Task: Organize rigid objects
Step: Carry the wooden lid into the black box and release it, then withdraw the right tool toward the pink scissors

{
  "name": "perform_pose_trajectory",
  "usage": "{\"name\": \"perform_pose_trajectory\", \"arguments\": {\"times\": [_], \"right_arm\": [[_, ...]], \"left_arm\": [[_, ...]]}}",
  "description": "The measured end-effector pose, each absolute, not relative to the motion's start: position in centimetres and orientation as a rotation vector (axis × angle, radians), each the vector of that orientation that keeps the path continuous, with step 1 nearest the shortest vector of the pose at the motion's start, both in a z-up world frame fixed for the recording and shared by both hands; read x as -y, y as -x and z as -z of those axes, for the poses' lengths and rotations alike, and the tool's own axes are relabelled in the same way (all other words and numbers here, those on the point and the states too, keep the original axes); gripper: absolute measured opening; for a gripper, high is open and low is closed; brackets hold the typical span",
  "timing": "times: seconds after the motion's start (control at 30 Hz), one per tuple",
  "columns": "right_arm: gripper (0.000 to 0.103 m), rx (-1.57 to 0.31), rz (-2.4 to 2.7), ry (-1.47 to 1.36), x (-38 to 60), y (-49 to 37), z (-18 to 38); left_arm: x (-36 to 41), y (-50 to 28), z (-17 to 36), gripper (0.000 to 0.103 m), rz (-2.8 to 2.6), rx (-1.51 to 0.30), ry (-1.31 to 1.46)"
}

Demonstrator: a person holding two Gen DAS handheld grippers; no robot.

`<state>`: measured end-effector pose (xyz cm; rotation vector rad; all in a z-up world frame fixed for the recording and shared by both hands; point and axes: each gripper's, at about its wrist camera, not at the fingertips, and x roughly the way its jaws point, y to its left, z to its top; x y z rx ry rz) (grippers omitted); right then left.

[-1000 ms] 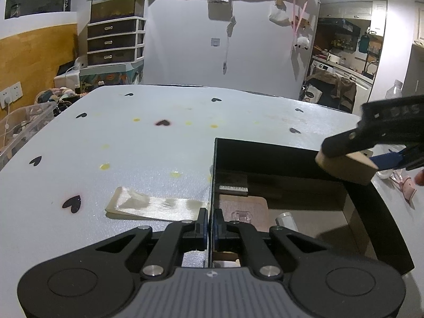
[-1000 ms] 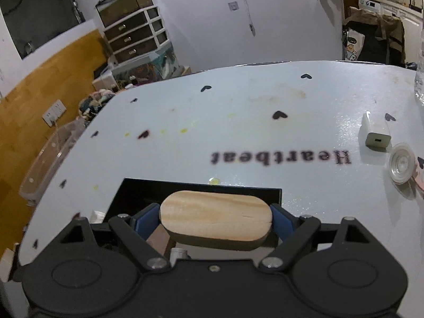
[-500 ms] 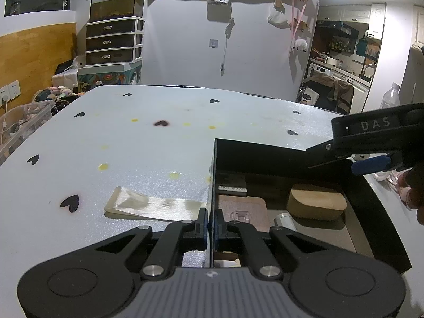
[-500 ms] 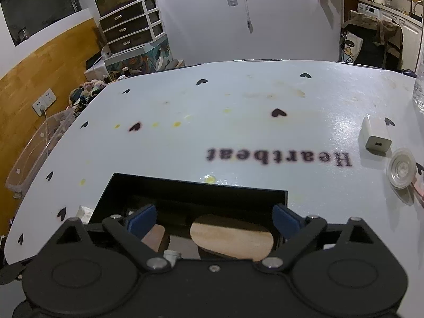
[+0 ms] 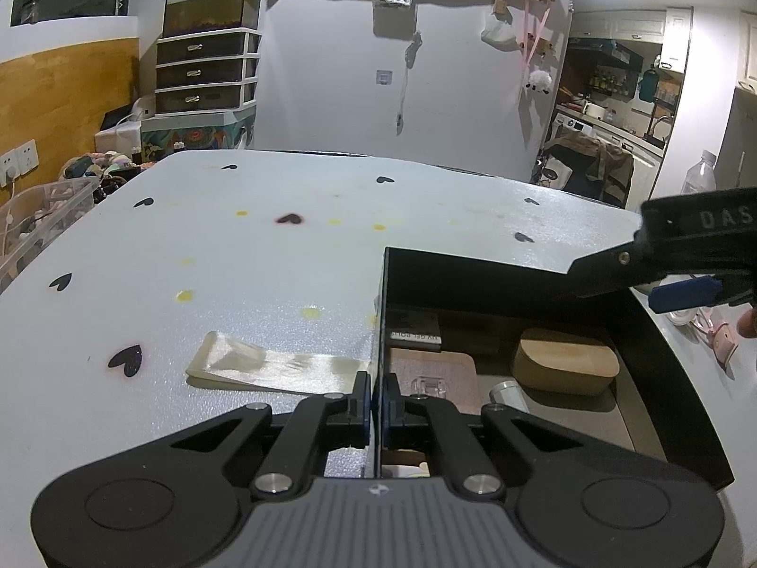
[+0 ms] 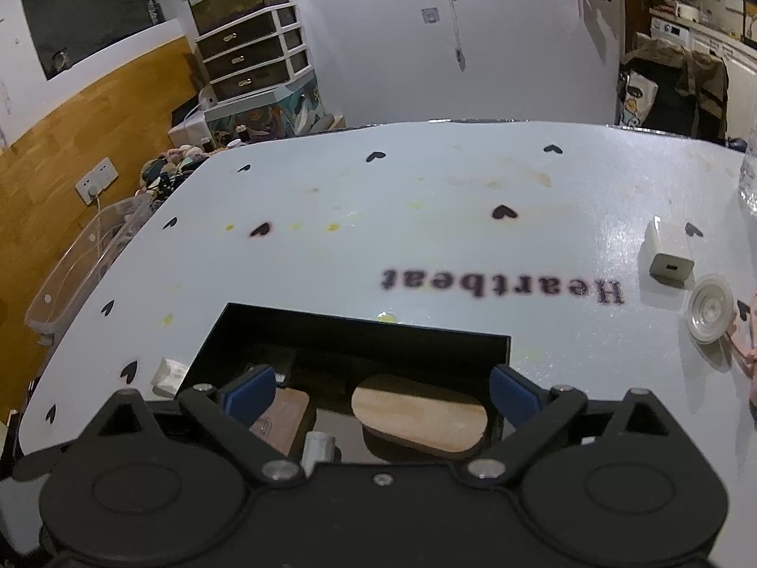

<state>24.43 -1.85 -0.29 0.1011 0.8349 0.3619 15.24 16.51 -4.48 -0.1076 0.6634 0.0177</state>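
Releasing is the step: the right claw (image 6: 382, 390) is opening, empty, above the wooden block (image 6: 420, 414) lying inside the black box (image 5: 520, 267). Left claw (image 5: 376, 400) pinches the box wall. Next, probably the white charger (image 6: 666, 255) on the counter (image 6: 426, 217).

1. A pale grey table (image 6: 426, 199) with printed black hearts, yellow spots and the word "Heartbeat" carries everything.
2. A black open box (image 5: 497, 274) sits on it.
3. A shiny cream strip (image 5: 274, 364) lies flat just beside the box's left wall.
4. A white charger block (image 6: 667, 255) and a clear round cap (image 6: 709, 307) lie close together to the right.
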Motion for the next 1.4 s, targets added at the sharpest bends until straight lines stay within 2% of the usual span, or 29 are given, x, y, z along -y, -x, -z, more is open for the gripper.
{"name": "perform_pose_trajectory", "arguments": {"times": [0.77, 1.17, 1.4], "right_arm": [[0.101, -0.753, -0.337, -0.094, 6.2, -21.5, -0.6], [0.103, -0.781, -0.236, -0.095, 11.8, -20.5, 2.3], [0.103, -0.722, -0.186, -0.135, 16.0, -20.4, 4.3]], "left_arm": [[-16.2, -15.3, 4.3, 0.004, -0.048, -0.675, 0.108], [-15.8, -15.2, 4.2, 0.004, -0.065, -0.681, 0.098], [-15.7, -15.2, 4.3, 0.004, -0.075, -0.688, 0.092]]}}
